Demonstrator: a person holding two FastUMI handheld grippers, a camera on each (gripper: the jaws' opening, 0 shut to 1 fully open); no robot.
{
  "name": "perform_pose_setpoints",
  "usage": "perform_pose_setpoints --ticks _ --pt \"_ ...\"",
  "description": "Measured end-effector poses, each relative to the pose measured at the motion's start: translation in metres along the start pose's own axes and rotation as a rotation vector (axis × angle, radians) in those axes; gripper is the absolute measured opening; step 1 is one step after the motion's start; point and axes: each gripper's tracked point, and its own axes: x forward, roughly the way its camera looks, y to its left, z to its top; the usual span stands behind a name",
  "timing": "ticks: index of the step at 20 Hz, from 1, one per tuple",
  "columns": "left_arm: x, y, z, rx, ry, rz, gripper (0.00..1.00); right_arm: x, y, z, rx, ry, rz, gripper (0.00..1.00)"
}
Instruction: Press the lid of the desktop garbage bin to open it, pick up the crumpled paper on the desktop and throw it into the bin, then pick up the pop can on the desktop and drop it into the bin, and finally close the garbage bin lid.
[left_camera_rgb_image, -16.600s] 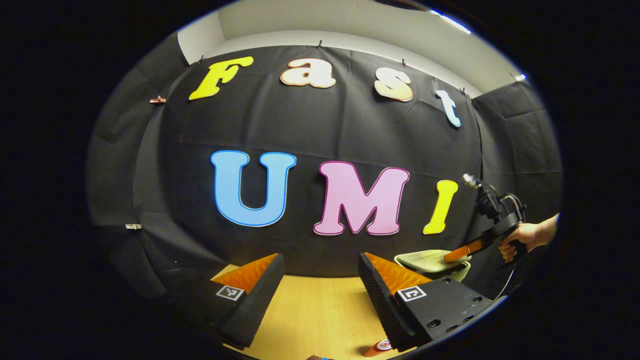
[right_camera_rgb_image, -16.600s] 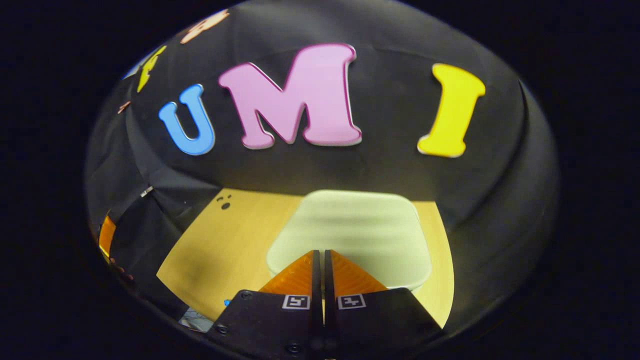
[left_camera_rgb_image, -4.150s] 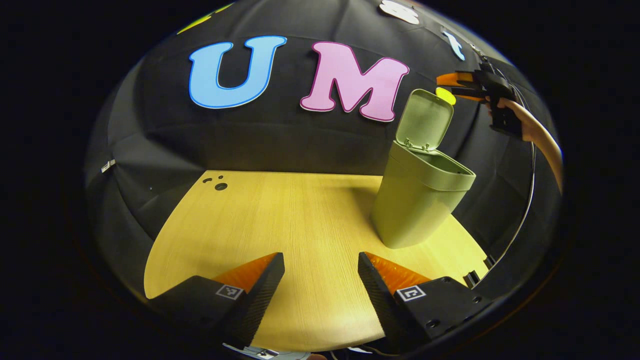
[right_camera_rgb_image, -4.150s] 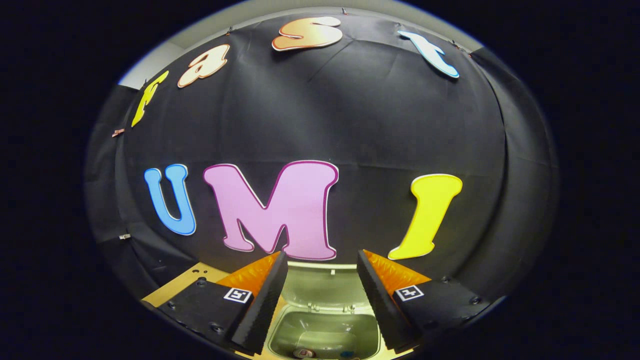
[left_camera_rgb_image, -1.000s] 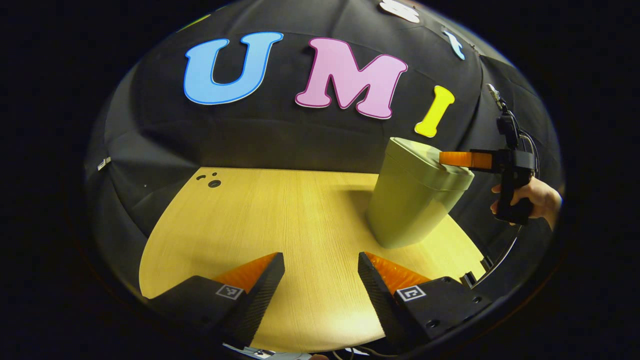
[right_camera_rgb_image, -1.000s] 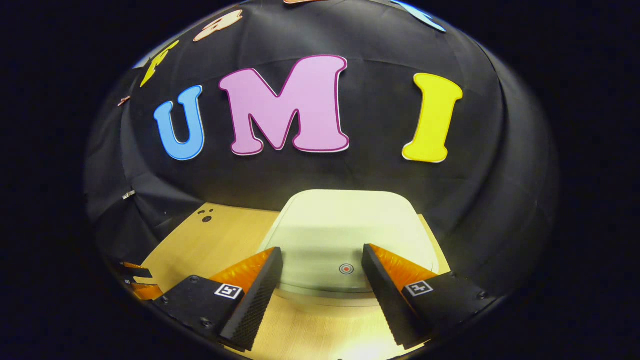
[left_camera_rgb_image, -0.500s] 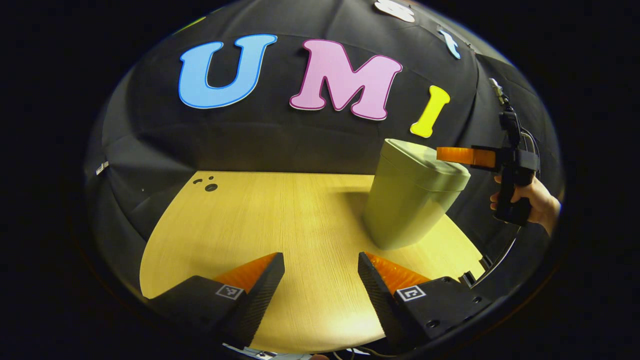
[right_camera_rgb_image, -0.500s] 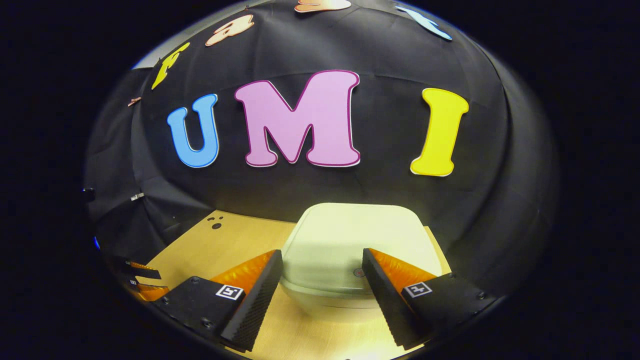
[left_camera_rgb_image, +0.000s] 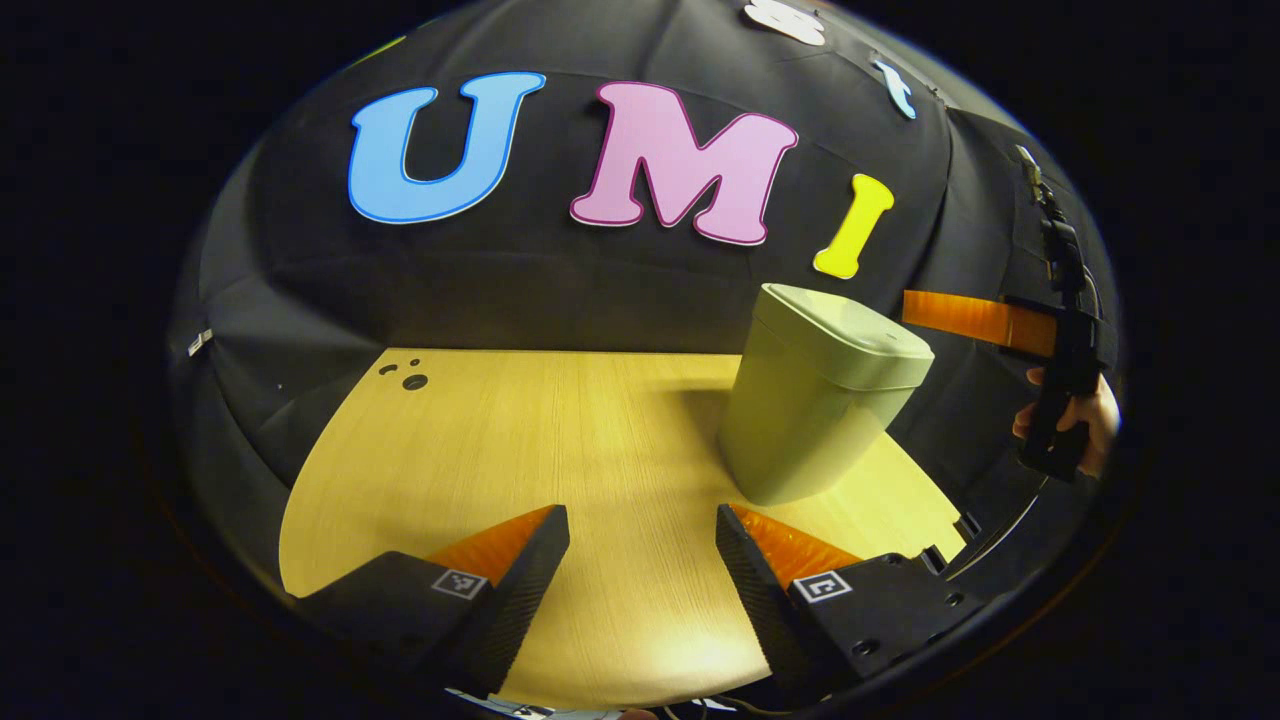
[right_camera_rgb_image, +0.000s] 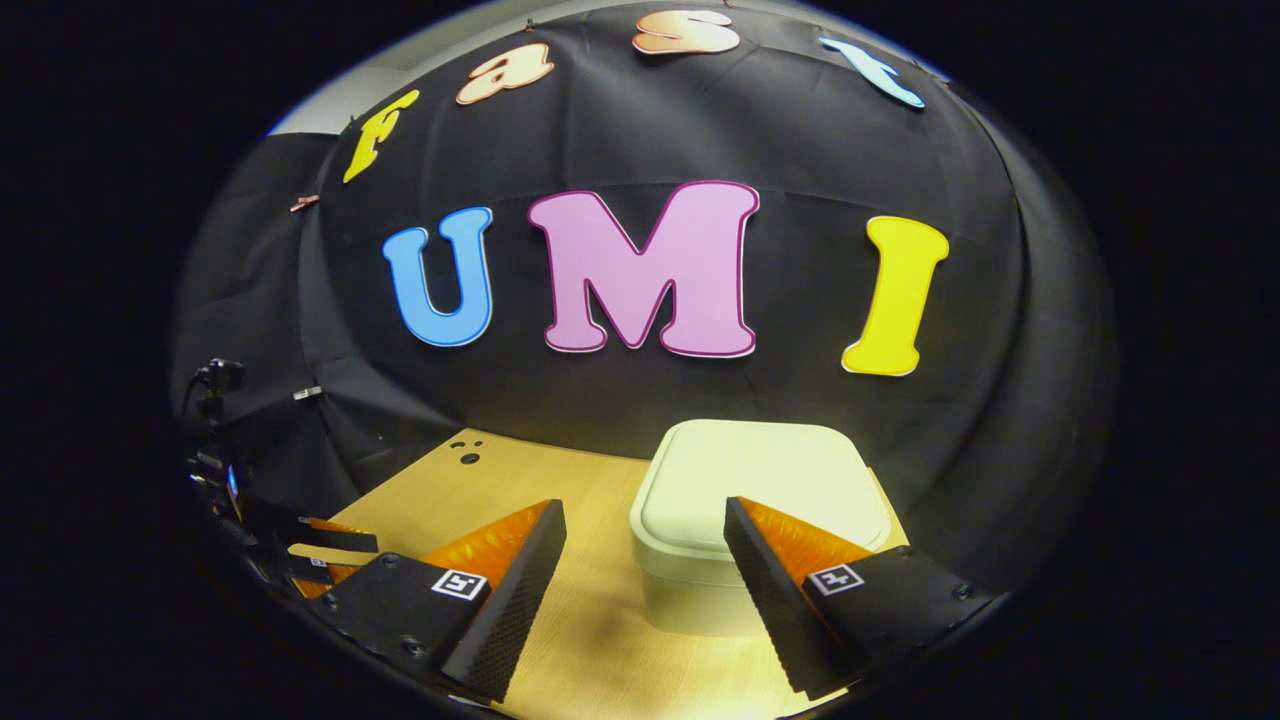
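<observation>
The pale green garbage bin (left_camera_rgb_image: 815, 420) stands on the right part of the wooden table (left_camera_rgb_image: 520, 450), with its lid (left_camera_rgb_image: 845, 325) down flat. In the right gripper view the lid (right_camera_rgb_image: 765, 485) lies just beyond and below my open right gripper (right_camera_rgb_image: 640, 560), clear of both fingers. In the left gripper view the right gripper (left_camera_rgb_image: 925, 310) hovers level to the right of the bin's top, apart from it, held by a hand (left_camera_rgb_image: 1090, 420). My left gripper (left_camera_rgb_image: 640, 560) is open over the table's near edge with nothing between its fingers. It appears as well at the far left, the left gripper (right_camera_rgb_image: 320, 555).
Small dark holes (left_camera_rgb_image: 412, 380) mark the table's far left corner. The black cloth wall closes the back and both sides, close behind the bin. A cable (left_camera_rgb_image: 1000, 535) hangs below the hand at the right, past the table's edge.
The bin's lid, up 4.2 s ago, now lies shut. Over the last second my right gripper has drawn back and up off the lid, staying open. The left gripper has barely shifted.
</observation>
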Motion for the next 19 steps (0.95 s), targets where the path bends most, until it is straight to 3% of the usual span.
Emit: perform_pose_setpoints --ticks 7,19 --pt "0.000 -0.010 0.012 0.019 -0.025 -0.014 0.95 -0.032 0.027 -0.004 0.012 -0.076 0.047 1.00" --pt "0.000 -0.025 0.025 0.040 -0.051 -0.044 0.95 -0.051 0.033 -0.036 0.024 -0.044 0.035 1.00"
